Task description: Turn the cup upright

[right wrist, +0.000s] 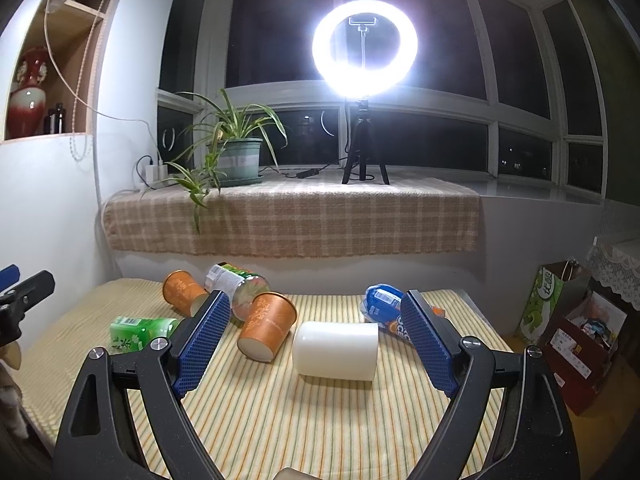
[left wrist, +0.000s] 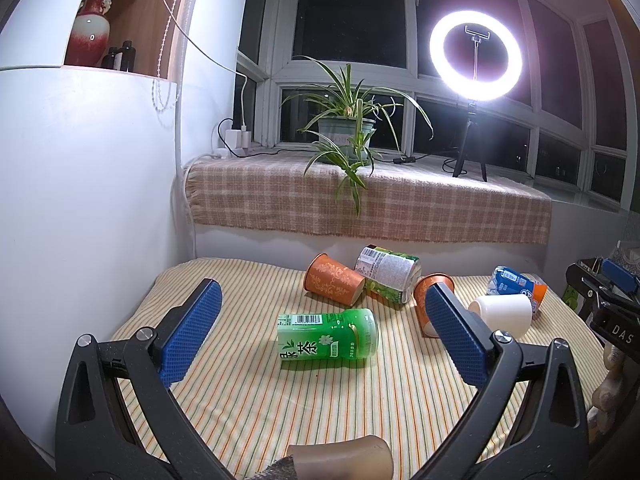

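Several cups lie on their sides on the striped tablecloth (right wrist: 304,420). A white cup (right wrist: 336,350) lies just ahead of my right gripper (right wrist: 316,328), which is open and empty; it also shows in the left wrist view (left wrist: 502,312). An orange patterned cup (right wrist: 268,330) lies left of it, partly behind my left gripper's right finger (left wrist: 456,332). A second orange cup (left wrist: 334,279) lies further back. A green tea cup (left wrist: 328,340) lies between the open fingers of my left gripper (left wrist: 320,320), ahead of the tips.
A green-labelled can (left wrist: 390,274) and a blue bottle (right wrist: 384,304) also lie on the table. A brown cup (left wrist: 340,460) lies at the near edge. The checked windowsill (right wrist: 292,220) holds a plant (left wrist: 346,136) and ring light (right wrist: 364,52). Boxes (right wrist: 576,332) stand at right.
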The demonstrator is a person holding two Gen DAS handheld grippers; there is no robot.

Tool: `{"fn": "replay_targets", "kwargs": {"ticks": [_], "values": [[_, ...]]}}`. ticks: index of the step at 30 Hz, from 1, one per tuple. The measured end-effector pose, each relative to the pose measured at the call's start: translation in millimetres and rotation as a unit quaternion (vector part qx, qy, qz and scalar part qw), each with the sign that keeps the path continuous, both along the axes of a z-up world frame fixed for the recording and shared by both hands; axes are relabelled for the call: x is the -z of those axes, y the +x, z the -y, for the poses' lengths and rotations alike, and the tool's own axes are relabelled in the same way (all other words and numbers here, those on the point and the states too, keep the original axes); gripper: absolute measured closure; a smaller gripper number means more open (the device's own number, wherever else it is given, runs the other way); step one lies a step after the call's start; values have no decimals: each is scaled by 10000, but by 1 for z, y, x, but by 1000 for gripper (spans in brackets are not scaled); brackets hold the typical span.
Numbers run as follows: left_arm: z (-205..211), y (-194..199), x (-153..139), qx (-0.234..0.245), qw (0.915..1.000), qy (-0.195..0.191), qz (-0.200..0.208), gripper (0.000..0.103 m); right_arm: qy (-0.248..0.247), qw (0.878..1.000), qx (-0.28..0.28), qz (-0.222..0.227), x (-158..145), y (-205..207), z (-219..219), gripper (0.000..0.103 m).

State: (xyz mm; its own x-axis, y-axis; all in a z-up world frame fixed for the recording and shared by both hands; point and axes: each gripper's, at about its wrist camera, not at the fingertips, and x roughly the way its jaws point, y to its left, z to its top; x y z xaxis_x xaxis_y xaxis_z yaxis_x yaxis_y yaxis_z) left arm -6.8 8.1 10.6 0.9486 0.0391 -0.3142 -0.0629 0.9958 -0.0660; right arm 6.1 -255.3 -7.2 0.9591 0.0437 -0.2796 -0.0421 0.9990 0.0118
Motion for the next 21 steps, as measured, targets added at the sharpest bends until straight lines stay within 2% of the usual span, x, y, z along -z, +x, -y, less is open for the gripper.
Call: {"fn": "replay_targets", "kwargs": {"ticks": [12, 21], "values": [[-7, -1, 5, -75, 10000, 0, -42, 0, -71, 9997, -232, -60, 3, 4, -11, 16], [-13, 1, 8, -142, 9998, 12, -119, 0, -112, 9967, -717, -373, 10, 25, -29, 16]]}}
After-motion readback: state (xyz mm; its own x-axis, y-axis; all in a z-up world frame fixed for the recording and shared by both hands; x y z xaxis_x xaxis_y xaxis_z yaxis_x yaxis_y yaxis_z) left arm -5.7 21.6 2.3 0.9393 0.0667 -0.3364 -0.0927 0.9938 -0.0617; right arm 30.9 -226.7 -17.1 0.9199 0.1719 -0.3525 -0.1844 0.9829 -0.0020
